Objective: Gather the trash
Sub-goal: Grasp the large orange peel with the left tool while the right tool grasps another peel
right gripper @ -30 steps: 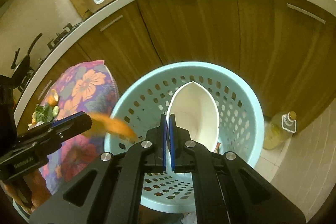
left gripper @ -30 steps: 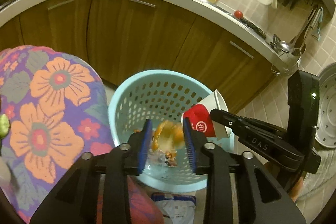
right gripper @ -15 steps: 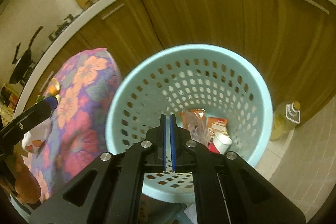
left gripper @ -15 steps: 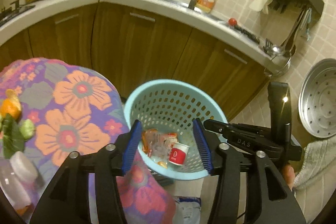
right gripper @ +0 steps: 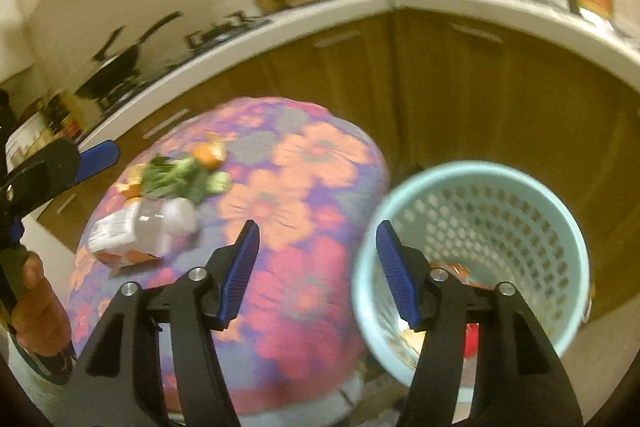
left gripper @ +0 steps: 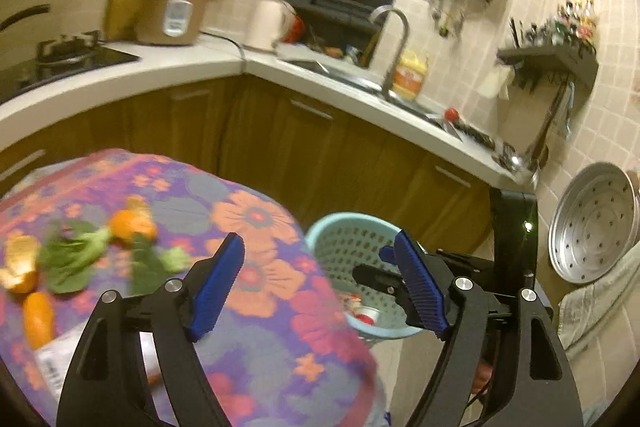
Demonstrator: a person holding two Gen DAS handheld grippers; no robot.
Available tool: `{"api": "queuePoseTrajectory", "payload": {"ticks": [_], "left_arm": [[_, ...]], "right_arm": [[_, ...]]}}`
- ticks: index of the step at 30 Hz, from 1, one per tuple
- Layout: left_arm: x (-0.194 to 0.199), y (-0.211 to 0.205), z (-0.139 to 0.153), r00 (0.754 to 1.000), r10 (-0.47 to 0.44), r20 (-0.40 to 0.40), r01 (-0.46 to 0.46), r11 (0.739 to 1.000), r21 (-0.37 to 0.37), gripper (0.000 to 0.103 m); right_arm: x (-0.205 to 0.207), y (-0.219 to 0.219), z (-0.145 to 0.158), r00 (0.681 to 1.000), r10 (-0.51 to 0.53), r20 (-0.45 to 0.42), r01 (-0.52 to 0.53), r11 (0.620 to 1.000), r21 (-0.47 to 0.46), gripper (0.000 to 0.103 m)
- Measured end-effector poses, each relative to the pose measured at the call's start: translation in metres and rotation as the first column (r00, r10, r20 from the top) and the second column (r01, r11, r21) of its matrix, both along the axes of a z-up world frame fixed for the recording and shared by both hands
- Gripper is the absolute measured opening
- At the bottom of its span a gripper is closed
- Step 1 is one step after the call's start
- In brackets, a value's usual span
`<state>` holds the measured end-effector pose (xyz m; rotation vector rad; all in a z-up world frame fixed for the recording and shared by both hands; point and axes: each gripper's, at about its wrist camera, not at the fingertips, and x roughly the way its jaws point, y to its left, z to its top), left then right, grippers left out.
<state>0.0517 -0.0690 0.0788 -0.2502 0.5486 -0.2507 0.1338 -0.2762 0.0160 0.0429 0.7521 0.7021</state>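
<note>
The left tool (left gripper: 316, 283) is standing spread wide, its blue ribbed pads empty; its jaws have just been opening. The right tool (right gripper: 316, 269) is also gaping with nothing between its pads, its jaws having just been opening too.

The round tabletop covered in a purple cloth with orange and pink flowers (left gripper: 256, 307) is carrying the trash that is left. Toward its far left edge, curled orange fruit peels (left gripper: 132, 223) are lying among limp green leafy vegetable scraps (left gripper: 76, 259), touching one another in a loose heap. Just nearer, at the left edge, a crumpled clear plastic bottle with a white printed label (right gripper: 136, 227) is lying on its side, its pale rounded end resting against the greens.

The pale blue perforated plastic basket (right gripper: 532, 187) is standing on the floor just beside the tabletop's right edge. Inside it, a red-and-white paper cup (left gripper: 366, 315) and bits of orange and clear wrapper are lying at the bottom, blurred.

The left hand (right gripper: 38, 311) is gripping the left tool's handle.
</note>
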Motion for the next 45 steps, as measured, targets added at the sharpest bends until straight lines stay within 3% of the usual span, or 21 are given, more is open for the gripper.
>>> {"api": "queuePoseTrajectory", "payload": {"ticks": [8,14,19,26,33,37,40,42,45], "left_arm": [[-0.046,0.092,0.012,0.98,0.197,0.041,-0.196,0.98,-0.005,0.076],[-0.061,0.168,-0.002,0.933,0.361,-0.005,-0.361,0.933,0.004,0.076],[-0.052,0.216,-0.026,0.886,0.457,-0.076,-0.459,0.888,-0.003,0.076],[-0.024,0.26,-0.067,0.846,0.491,-0.209,-0.515,0.854,-0.075,0.075],[0.003,0.274,-0.098,0.806,0.491,-0.331,-0.545,0.833,-0.092,0.074],[0.013,0.275,-0.112,0.793,0.481,-0.372,-0.549,0.83,-0.098,0.057],[0.016,0.271,-0.114,0.785,0.503,-0.362,-0.553,0.832,-0.044,0.048],[0.018,0.27,-0.115,0.781,0.511,-0.359,-0.555,0.832,-0.023,0.037],[0.018,0.274,-0.117,0.77,0.526,-0.362,-0.569,0.822,-0.014,0.013]], "right_arm": [[-0.01,0.078,0.019,0.988,0.143,0.058,-0.142,0.99,-0.026,0.057],[0.013,0.133,0.017,0.965,0.254,0.073,-0.249,0.966,-0.07,0.057],[0.042,0.172,0.003,0.951,0.31,0.008,-0.307,0.946,-0.105,0.057],[0.072,0.216,-0.011,0.944,0.33,0.001,-0.325,0.929,-0.179,0.057],[0.102,0.231,-0.026,0.942,0.33,-0.054,-0.334,0.927,-0.167,0.057],[0.111,0.238,-0.035,0.934,0.342,-0.104,-0.354,0.924,-0.145,0.057],[0.111,0.246,-0.039,0.926,0.356,-0.128,-0.374,0.914,-0.156,0.057],[0.109,0.251,-0.042,0.924,0.357,-0.135,-0.377,0.909,-0.176,0.056],[0.104,0.251,-0.042,0.915,0.383,-0.128,-0.401,0.9,-0.17,0.035]]}}
